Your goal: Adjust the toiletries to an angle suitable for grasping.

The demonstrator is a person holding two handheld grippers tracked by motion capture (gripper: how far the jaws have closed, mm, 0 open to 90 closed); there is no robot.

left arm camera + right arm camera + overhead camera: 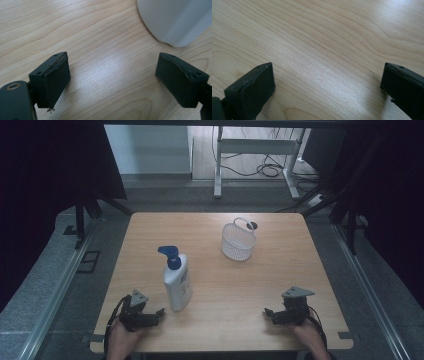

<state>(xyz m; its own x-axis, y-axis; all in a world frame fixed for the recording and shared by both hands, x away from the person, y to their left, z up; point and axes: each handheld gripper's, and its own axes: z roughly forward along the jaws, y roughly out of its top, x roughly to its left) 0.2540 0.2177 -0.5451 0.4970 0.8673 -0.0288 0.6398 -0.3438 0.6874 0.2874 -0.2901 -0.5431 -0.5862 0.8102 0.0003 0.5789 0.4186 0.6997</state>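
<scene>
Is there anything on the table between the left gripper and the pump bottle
Nothing visible stands in the way. The left gripper rests on the table with its jaws open, just beside the base of the pump bottle, and bare wood lies between them. The wire basket stands farther back to the right, well clear.

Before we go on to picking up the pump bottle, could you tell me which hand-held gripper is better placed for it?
Left. The left hand-held gripper rests open right beside the pump bottle; the right hand-held gripper, also open, sits far across the table.
</scene>
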